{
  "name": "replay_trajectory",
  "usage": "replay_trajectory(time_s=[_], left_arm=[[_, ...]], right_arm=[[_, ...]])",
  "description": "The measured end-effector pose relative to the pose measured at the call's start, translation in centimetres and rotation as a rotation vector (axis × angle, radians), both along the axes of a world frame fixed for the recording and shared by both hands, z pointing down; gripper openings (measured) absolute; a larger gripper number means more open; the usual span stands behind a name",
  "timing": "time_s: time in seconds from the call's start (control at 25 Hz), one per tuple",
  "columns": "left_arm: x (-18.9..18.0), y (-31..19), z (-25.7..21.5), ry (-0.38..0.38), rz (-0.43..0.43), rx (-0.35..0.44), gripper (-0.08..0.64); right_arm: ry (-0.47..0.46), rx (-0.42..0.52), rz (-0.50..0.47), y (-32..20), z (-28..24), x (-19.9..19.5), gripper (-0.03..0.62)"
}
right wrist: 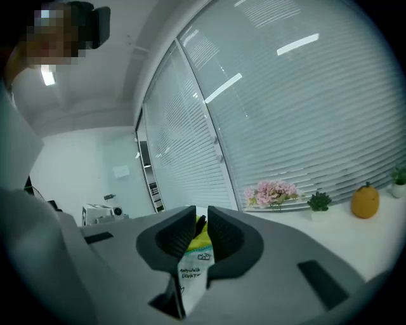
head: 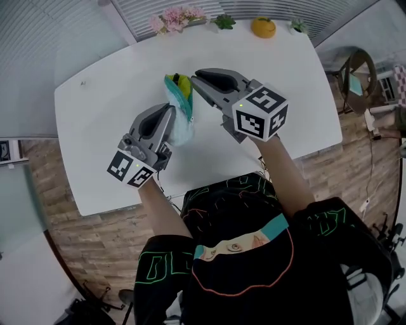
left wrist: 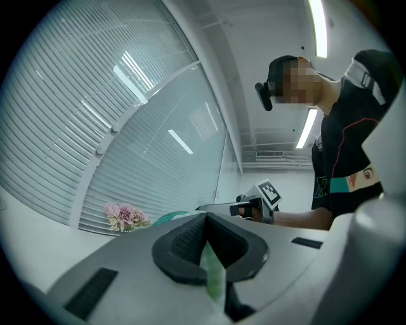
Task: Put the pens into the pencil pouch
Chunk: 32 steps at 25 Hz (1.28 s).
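The pencil pouch [head: 179, 124] is held up over the middle of the white table [head: 108, 95], pinched at its mouth from two sides. The left gripper [head: 170, 114] has its jaws pressed together on a thin greenish edge. The right gripper [head: 195, 81] is clamped, jaws nearly together, on the opposite rim (white fabric with small print, yellow above it). Open tabletop spreads left, right and toward the near edge. Flowers [head: 174, 16], a small plant [head: 223, 21] and an orange ornament [head: 262, 27] line the far edge, well apart from the pouch.
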<state>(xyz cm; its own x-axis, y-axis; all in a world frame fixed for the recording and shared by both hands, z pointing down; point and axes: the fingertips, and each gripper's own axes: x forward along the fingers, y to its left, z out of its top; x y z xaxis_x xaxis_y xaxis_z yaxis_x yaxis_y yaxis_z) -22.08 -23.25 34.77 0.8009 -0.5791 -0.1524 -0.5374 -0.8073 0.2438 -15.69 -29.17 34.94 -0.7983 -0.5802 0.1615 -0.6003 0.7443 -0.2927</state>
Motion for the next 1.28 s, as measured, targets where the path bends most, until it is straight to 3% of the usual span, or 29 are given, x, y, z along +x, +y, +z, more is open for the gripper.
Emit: replay_trajectory(time_s=[0.32, 0.72, 1.08, 1.28], left_arm=[[4.6, -1.1, -1.9, -0.124, -0.119, 0.030, 0.000], [11.6, -4.2, -6.0, -0.142, -0.337, 0.011, 0.000], [16.3, -6.0, -7.3, -0.141, -0.482, -0.035, 0.000], [18.2, -6.3, -7.8, -0.135, -0.499, -0.038, 0.000]], right_arm=[[-0.030, 0.070, 0.075, -0.6, -3.0, 6.7, 0.003], [0.098, 0.130, 0.329, -2.4, -4.9, 17.8, 0.003], [0.102, 0.189, 0.437, -1.5, -7.4, 25.7, 0.003], [0.103, 0.197, 0.492, -1.2, -7.8, 29.0, 0.003]])
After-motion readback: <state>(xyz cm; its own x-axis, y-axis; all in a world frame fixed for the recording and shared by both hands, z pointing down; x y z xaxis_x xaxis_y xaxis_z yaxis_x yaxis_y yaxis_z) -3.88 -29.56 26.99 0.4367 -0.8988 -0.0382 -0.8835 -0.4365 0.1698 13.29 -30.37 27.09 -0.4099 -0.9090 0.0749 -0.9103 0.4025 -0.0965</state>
